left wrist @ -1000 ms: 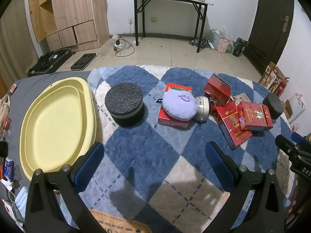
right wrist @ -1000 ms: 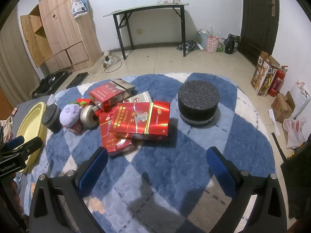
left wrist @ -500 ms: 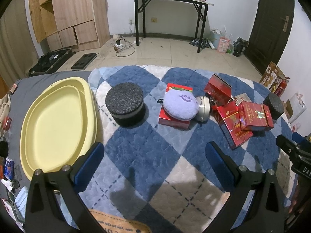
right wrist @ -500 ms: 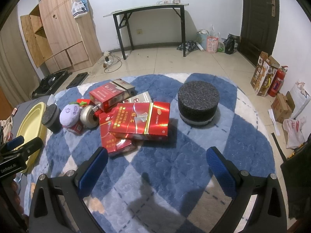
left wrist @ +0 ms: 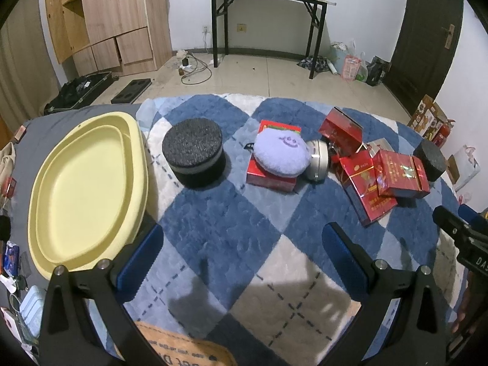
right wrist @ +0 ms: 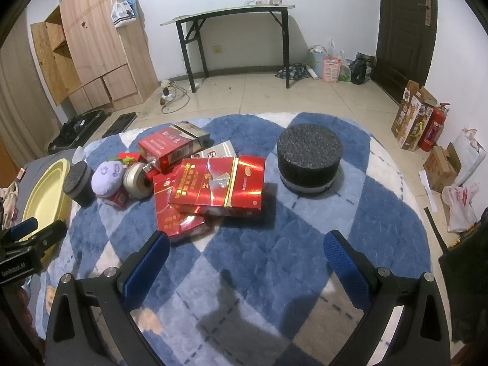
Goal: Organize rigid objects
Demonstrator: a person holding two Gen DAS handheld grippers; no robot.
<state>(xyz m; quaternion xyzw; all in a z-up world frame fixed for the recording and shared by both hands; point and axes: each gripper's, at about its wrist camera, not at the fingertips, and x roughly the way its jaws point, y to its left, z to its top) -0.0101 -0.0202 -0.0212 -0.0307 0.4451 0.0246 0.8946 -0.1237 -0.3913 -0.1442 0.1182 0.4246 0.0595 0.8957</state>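
1. Ahead of the right tool (right wrist: pixel 244 262), spread and empty: top red carton (right wrist: pixel 218 186), flat on the heap, long axis crosswise to the fingers, slightly left of centre.
2. Left tool (left wrist: pixel 242 256): spread, empty, over bare quilt (left wrist: pixel 219 231); cartons lie far to its right.
3. Yellow tray (left wrist: pixel 85 195): empty, at left edge.
4. Judgement: right tool is nearer to the carton heap.

Left view: looking from low over the blue rug (left wrist: pixel 231 228) — facing the far wall.
Right view: looking the same way — further right.
Both seeing: the red boxes (right wrist: pixel 217 183).
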